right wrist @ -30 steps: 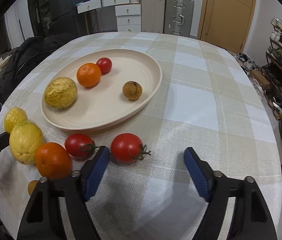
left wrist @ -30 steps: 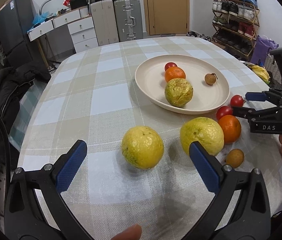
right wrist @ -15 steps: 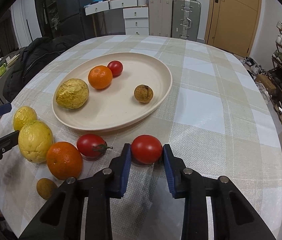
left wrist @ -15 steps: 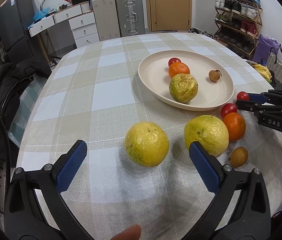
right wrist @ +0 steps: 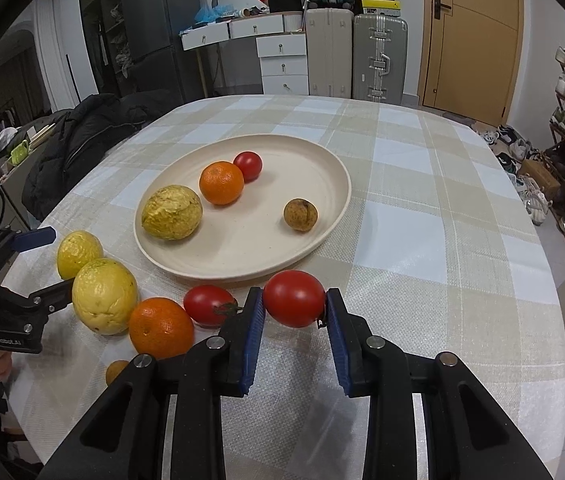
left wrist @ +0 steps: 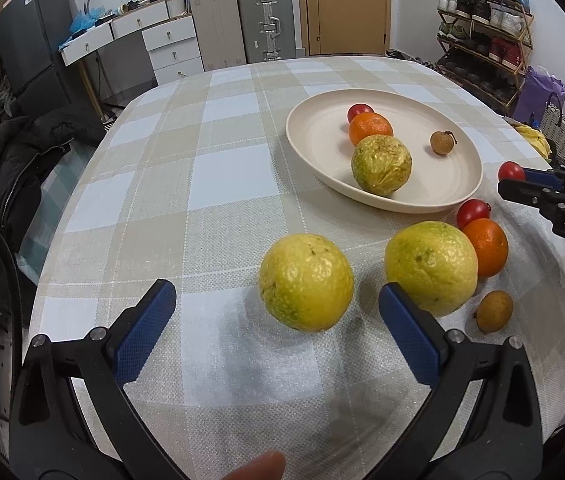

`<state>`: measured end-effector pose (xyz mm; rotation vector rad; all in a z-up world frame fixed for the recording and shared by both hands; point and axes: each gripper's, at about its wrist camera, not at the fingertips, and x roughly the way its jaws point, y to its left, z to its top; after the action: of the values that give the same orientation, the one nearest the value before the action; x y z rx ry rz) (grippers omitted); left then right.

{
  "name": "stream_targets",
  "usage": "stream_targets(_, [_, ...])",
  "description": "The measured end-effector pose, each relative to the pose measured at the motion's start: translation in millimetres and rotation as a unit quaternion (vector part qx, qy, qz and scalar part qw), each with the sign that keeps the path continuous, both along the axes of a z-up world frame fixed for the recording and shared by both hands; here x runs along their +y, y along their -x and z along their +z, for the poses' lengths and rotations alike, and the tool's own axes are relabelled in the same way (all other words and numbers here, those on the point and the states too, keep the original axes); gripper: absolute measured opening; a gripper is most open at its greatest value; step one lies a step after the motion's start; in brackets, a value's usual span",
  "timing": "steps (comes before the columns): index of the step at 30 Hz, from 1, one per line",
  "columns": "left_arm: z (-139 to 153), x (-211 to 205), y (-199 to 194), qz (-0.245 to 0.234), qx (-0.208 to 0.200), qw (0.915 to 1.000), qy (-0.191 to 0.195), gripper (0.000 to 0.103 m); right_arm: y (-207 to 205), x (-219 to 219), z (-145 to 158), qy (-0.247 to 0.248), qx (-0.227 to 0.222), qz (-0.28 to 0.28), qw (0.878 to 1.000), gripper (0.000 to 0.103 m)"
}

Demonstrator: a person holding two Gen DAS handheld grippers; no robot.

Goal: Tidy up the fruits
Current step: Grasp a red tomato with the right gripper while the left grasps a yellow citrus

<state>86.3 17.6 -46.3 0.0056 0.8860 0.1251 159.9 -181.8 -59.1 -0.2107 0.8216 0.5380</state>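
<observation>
The right gripper [right wrist: 294, 312] is clamped on a small red tomato [right wrist: 293, 298] just beside the cream plate [right wrist: 322, 216], presumably to join the fruit there; the left gripper [left wrist: 278, 324] gapes before a wrinkled yellow fruit [left wrist: 305, 282].

The right tool [right wrist: 293, 320] clamps a red tomato [right wrist: 293, 303] between its blue pads, just in front of the cream plate [right wrist: 334, 216]. The plate holds a yellow fruit [right wrist: 171, 212], an orange [right wrist: 221, 182], a tomato and a small brown fruit [right wrist: 300, 214].

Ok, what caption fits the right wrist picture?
Right gripper pinches a cherry tomato beside the cream plate.
</observation>
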Motion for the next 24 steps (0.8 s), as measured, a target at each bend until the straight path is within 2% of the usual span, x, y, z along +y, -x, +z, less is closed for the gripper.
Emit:
stream_targets(5, [-1.1,-0.1,-0.4,-0.005,0.002,1.0,0.005,0.089,1.3,0.4,0.3,0.0,-0.002,0.002,1.0,0.031])
stream_targets(9, [-2.1,-1.2,-1.1,-0.014,0.004,0.9998,0.012,0.084,1.3,0.5,0.0,0.0,-0.001,0.003,1.0,0.031])
stream_targets(13, [-2.8,-1.9,-2.1,-0.022,0.005,0.9996,0.019,0.072,0.5,1.2,-1.2,0.0,-0.001,0.004,1.0,0.031])
stream_targets(15, [-4.0,-2.4,-2.5,-0.025,0.007,0.9994,0.024,0.066,-0.1,1.4,-1.4,0.001,-0.001,0.003,1.0,0.031])
stream_targets(17, [-6.3,-2.7,-3.2,-0.029,0.011,0.9991,0.029,0.051,-0.1,1.4,-1.3,0.0,-0.001,0.003,1.0,0.031])
stream_targets(18, [-6.9,-3.4,-2.4,-0.03,0.013,0.999,0.031,0.048,0.2,1.0,-1.0,0.0,-0.002,0.003,1.0,0.031])
stream_targets(24, [-6.5,-1.0,-1.4,-0.032,0.006,0.9984,0.047,0.046,-0.3,0.7,-1.7,-0.001,-0.001,0.002,1.0,0.031])
